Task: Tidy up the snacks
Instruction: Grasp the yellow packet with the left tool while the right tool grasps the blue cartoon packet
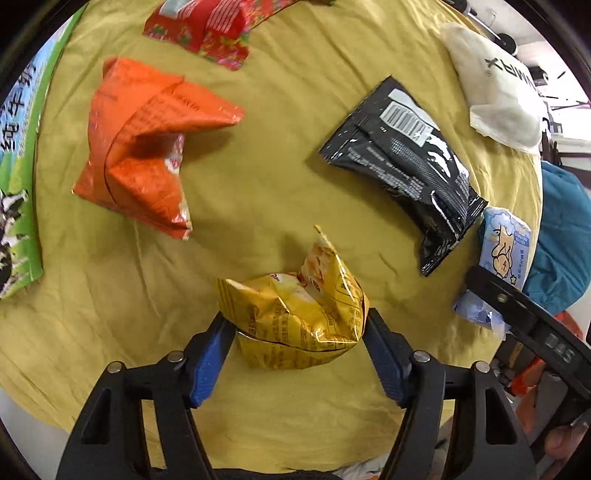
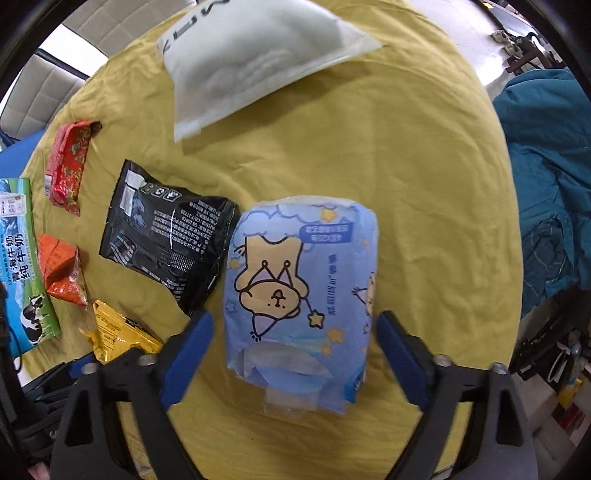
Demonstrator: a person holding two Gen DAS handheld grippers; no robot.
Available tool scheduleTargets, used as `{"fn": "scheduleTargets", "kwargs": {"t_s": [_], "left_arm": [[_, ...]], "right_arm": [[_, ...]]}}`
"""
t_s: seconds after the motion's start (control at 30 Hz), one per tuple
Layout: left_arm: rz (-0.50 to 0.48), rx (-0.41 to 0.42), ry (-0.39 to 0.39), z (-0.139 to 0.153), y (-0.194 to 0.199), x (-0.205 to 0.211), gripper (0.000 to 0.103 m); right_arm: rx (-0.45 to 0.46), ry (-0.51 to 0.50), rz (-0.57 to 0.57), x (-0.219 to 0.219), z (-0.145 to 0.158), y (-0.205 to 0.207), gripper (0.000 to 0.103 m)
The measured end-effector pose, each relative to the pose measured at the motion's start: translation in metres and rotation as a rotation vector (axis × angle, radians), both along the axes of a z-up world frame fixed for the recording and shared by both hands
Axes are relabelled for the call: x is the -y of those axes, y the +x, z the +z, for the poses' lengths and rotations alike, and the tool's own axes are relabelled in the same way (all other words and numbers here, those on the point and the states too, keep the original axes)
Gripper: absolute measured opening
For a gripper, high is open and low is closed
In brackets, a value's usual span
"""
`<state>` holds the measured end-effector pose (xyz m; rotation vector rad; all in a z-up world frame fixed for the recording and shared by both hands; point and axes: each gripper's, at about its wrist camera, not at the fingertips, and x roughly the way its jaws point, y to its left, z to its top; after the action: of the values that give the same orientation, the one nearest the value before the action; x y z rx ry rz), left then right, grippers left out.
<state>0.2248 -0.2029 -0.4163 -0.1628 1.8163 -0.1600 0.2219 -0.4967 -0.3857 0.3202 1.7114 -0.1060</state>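
Observation:
A crumpled yellow snack bag (image 1: 295,317) lies on the yellow cloth, and my left gripper (image 1: 297,325) has both blue pads touching its sides. In the right wrist view a light blue pack with a cartoon bear (image 2: 301,280) lies between the fingers of my right gripper (image 2: 293,325), which stands open with gaps on both sides. An orange bag (image 1: 144,144), a black bag (image 1: 406,162) and a red patterned pack (image 1: 207,29) lie farther out. The black bag (image 2: 166,236) touches the blue pack's left side.
A green milk carton (image 1: 18,166) lies at the left table edge. A white pouch (image 1: 491,85) sits at the far side, shown as white pouch (image 2: 251,62) ahead of the right gripper. Teal fabric (image 2: 546,184) hangs beyond the right table edge.

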Motion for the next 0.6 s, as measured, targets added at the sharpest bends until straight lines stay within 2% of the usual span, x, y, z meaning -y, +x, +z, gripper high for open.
{"fn": "scheduleTargets", "kwargs": {"t_s": [0.07,0.23,0.27,0.47,0.6], "left_arm": [[0.000,0.007,0.005,0.004,0.000,0.001,0.065],[0.000,0.023,0.017,0.015,-0.002,-0.002,0.064],[-0.003,0.024,0.018,0.026,-0.006,-0.002,0.064],[-0.021,0.064,0.010,0.049,-0.007,-0.004,0.064],[-0.033,0.101,-0.010,0.079,-0.010,-0.010,0.064]], "right_arm": [[-0.018,-0.004,0.011,-0.003,-0.007,0.001,0.068],[-0.036,-0.041,0.031,-0.006,-0.018,-0.002,0.055],[-0.030,-0.041,0.031,-0.005,-0.017,-0.004,0.054],[-0.023,-0.035,0.027,-0.008,-0.010,-0.018,0.049],[-0.008,-0.013,0.017,-0.008,-0.001,-0.030,0.049]]}}
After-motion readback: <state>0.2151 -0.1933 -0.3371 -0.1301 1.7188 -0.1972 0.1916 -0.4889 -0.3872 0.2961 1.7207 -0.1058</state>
